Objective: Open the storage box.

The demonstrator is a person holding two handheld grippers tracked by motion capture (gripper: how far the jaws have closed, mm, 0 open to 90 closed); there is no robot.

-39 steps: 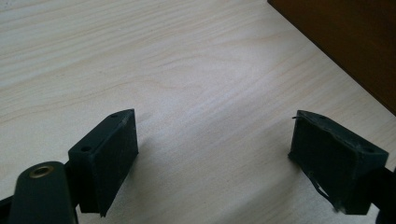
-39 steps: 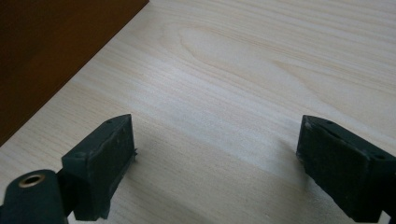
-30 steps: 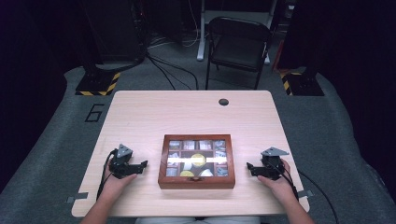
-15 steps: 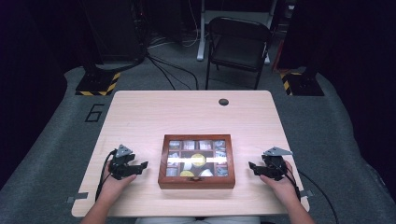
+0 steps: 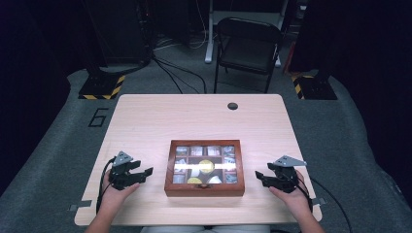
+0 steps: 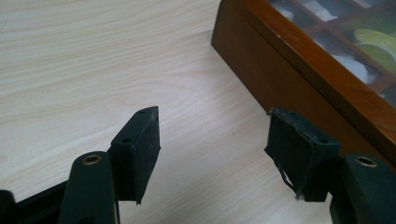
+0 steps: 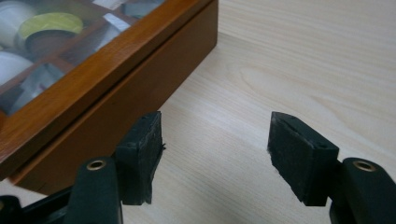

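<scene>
A brown wooden box (image 5: pixel 204 167) with a glass lid and several compartments lies at the middle of the table's near half, lid down. To its left, clear of it, I hold the left gripper (image 5: pixel 144 173), jaws pointing at the box's side (image 6: pixel 299 79). The left gripper (image 6: pixel 212 147) has just been closing, with nothing between its jaws, only bare table. On the other side the right gripper (image 5: pixel 260 176) faces the box's right wall (image 7: pixel 140 98). That right gripper (image 7: pixel 215 149) has also been closing on empty air and stands part open.
The light wooden table (image 5: pixel 194 116) stretches bare beyond the box, with a round cable hole (image 5: pixel 232 106) near its far edge. A black folding chair (image 5: pixel 248 46) stands behind the table. Cables trail from both grippers over the near edge.
Both grippers have lifted slightly off the table and edged a little, and their jaws have narrowed. The box has not moved.
</scene>
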